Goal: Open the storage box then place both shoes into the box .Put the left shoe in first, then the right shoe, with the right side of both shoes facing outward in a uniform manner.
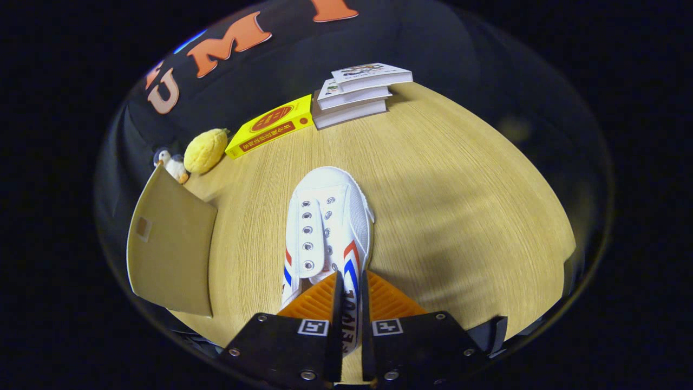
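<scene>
Right at the near end, the gripper [351,303] is clenched on the white canvas lace-less sneaker with red and blue side stripes [327,227]: both fingers press the thin side wall of the heel collar between them, one finger inside the opening, one outside. The shoe's toe points away over the pale wood-grain tabletop [460,206]; whether its sole rests on the wood or hangs just off it, I can't tell.

How will it handle? Looks light, with soft canvas that folds under a pinch, while the rubber sole gives it some stiffness lengthwise. Held by the collar wall alone, I'd expect the toe to droop and swing, so a grip near the firmer heel back seems the safer hold.

Left of the shoe stands a beige flat panel with a small pale tab [170,254], tilted up. That is probably the storage box's opened lid, but the box interior is hidden, so what's inside I can't say.

Beyond the shoe, to its far left, sit a small white toy bird [172,164] and a yellow plush lump [206,150], touching. Then a yellow book with a red emblem [270,127], and farthest, a stack of three white books [357,93].
</scene>
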The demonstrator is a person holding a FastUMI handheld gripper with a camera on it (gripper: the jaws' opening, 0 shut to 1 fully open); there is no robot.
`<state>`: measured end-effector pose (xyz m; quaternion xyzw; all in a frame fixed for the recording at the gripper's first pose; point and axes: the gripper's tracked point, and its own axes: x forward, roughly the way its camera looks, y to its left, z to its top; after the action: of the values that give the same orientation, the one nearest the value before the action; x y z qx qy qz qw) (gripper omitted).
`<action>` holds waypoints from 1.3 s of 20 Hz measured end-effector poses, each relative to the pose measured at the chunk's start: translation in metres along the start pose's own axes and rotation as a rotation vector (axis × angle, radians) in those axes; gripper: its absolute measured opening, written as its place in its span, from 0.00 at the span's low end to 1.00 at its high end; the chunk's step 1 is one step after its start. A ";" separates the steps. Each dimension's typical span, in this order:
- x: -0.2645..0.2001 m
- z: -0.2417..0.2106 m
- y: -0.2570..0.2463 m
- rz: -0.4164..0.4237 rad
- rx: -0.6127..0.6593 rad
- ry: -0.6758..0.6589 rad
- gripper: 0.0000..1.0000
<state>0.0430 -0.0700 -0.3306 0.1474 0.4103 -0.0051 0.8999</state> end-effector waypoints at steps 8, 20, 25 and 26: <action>-0.016 0.013 0.050 0.152 0.144 -0.073 0.00; -0.127 0.063 0.219 0.349 0.093 -0.200 0.00; -0.132 0.049 0.296 0.364 0.016 -0.195 0.00; -0.126 0.044 0.306 0.355 0.007 -0.183 0.00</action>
<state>0.0314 0.1971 -0.1301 0.2193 0.2945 0.1390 0.9197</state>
